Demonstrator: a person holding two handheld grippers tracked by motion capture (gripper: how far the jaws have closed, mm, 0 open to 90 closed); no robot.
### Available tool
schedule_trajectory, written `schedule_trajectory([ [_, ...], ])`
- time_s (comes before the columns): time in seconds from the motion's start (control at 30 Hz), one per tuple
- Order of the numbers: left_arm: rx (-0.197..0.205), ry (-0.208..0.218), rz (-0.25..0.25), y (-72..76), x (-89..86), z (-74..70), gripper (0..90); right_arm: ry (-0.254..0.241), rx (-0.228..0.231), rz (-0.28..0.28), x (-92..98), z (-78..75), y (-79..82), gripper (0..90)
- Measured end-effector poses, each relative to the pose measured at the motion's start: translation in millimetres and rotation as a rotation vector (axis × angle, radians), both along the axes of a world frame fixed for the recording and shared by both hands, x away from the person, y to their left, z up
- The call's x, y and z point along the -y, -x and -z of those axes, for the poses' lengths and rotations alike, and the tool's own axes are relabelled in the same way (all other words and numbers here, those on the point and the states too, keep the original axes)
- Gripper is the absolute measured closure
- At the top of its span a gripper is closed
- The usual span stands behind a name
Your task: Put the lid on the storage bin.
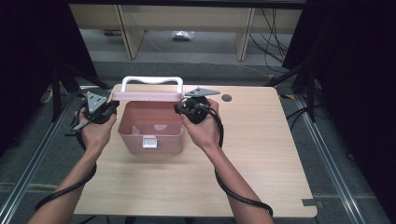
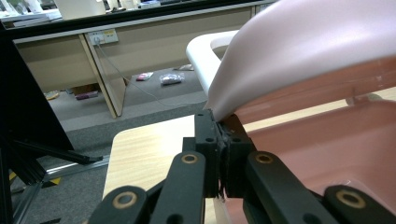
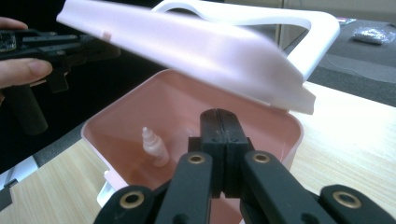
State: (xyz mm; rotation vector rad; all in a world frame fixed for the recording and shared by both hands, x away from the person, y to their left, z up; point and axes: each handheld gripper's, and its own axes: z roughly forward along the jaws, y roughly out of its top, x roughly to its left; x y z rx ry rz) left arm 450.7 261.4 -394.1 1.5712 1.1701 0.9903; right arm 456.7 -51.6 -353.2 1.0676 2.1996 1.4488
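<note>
Pink box [image 1: 150, 135] on desk [image 1: 261, 154]: left tongs [image 2: 219, 128] clamped lid [image 3: 187, 46] corner, propping it open; right tongs [image 3: 219, 116] closed, empty.

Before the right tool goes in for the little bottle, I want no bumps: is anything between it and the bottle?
Nothing visible blocks it. The lid is raised above the box, pinched at a corner by the left tool. The bottle stands on the box floor, and the right tool, shut, sits at the near rim.
</note>
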Motion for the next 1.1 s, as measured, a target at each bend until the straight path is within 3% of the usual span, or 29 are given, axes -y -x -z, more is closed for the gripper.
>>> schedule_trajectory([
  [0.2, -0.009, -0.007, 0.006, 2.9, -0.9, 2.3, 87.2, -0.020, -0.033, 0.007, -0.8, -1.1, 1.6, 90.0],
  [0.7, -0.025, -0.011, 0.030, 8.2, -3.0, 6.8, 85.9, 0.005, -0.015, -0.009, -1.4, 0.8, 1.7, 90.0],
  [0.77, -0.027, -0.025, 0.040, 12.3, -5.4, 8.5, 83.9, -0.002, -0.036, 0.001, -2.2, 1.1, 4.0, 90.0],
  [0.83, -0.035, -0.031, 0.048, 18.7, -8.4, 9.9, 80.5, 0.014, -0.019, -0.011, -1.2, 2.3, 3.0, 90.0],
  [0.9, -0.038, -0.043, 0.055, 26.5, -11.9, 10.2, 78.7, 0.006, -0.048, -0.003, -2.0, 2.5, 5.2, 90.0],
  [1.1, 0.004, -0.012, 0.043, 48.3, -23.6, 2.5, 78.5, 0.030, -0.040, -0.025, -1.2, 5.5, 7.9, 90.0],
])
